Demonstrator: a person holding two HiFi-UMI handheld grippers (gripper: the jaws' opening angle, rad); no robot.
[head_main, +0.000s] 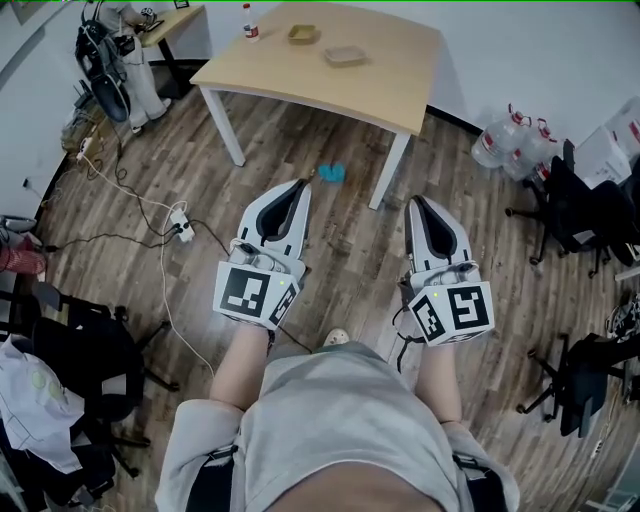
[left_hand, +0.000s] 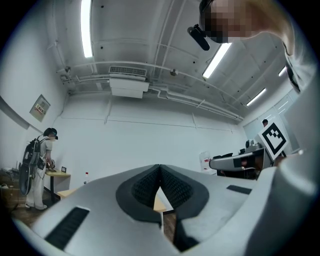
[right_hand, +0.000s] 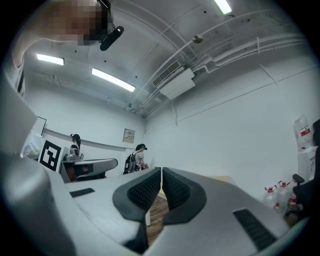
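A small blue thing (head_main: 333, 173) lies on the wooden floor (head_main: 330, 250). It rests near the table's (head_main: 385, 80) front leg (head_main: 388, 172).

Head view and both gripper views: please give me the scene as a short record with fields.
Left hand-held gripper: jaws together, nothing between them
Right hand-held gripper: jaws together, empty
Nearest thing: blue object on the wooden floor, apart from both
Table: ahead; bears a bottle, a small box, a tan dish
Right side: water jugs by the wall
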